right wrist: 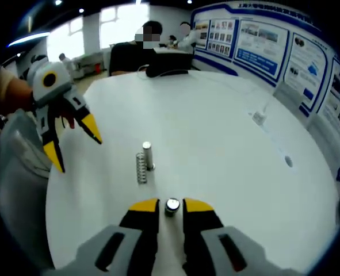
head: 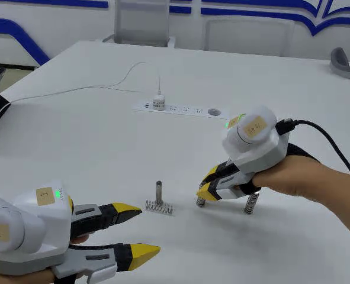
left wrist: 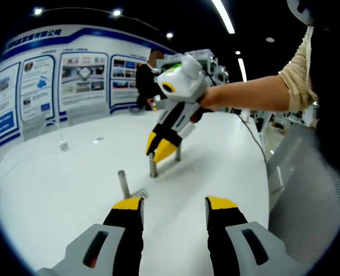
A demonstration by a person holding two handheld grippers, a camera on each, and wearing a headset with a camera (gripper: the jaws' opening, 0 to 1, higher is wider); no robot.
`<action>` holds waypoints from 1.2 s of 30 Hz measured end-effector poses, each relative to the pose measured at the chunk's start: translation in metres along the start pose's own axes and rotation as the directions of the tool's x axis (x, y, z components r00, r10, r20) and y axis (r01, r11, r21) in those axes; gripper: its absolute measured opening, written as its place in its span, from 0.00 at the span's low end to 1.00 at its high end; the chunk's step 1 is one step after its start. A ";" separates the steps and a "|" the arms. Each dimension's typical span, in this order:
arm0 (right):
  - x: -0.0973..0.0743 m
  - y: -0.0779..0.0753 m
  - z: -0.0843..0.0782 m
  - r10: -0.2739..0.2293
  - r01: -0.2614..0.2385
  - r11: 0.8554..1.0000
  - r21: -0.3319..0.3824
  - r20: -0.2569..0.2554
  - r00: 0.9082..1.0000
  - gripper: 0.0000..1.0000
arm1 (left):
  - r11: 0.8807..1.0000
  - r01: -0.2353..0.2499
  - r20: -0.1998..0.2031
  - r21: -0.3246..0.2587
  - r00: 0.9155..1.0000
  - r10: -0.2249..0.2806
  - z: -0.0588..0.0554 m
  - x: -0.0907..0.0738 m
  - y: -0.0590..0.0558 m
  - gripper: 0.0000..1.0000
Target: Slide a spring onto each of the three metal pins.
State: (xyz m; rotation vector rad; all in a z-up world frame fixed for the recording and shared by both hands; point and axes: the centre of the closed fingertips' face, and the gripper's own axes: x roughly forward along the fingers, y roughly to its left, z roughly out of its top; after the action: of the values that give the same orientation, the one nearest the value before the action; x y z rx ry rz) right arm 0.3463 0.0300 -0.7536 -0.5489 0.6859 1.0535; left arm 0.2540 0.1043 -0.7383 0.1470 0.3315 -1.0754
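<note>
The white table (head: 74,142) is smooth and matte. Three short steel pins stand on it in a row. The bare pin (head: 159,190) is a plain grey cylinder, upright. A loose spring (head: 159,206), a small coil of bright wire, lies on its side at the pin's foot. The second pin (head: 201,202) and third pin (head: 251,203) each wear a coil.

The right gripper (head: 207,190) has a rounded white shell and black jaws with yellow wedge tips. Its jaws are narrow, with the second pin's round head between them; I can't tell if they pinch it. The left gripper (head: 136,232) is spread wide, holding nothing, and points toward the bare pin. Farther back lies a long white power strip (head: 180,109).
</note>
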 end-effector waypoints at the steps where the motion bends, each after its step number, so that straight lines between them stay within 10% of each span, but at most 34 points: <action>1: -0.001 0.000 0.003 -0.004 0.004 1.000 -0.005 0.006 1.000 0.17 | 1.000 0.000 0.000 0.001 1.000 0.000 0.000 0.000 0.000 0.44; 8: 0.000 0.015 0.024 0.012 -0.010 0.998 -0.055 0.038 0.999 0.18 | 1.000 0.000 0.002 0.001 1.000 0.000 0.000 0.001 0.000 0.44; 36: 0.058 0.046 0.013 0.070 -0.078 0.993 -0.092 -0.083 0.994 0.16 | 1.000 -0.023 0.001 -0.005 1.000 0.023 -0.002 -0.007 0.006 0.43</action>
State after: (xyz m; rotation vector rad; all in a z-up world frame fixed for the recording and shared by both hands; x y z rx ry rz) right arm 0.3265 0.0914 -0.7917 -0.6544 0.7331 1.1429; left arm 0.2560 0.1134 -0.7379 0.1458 0.3305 -1.0515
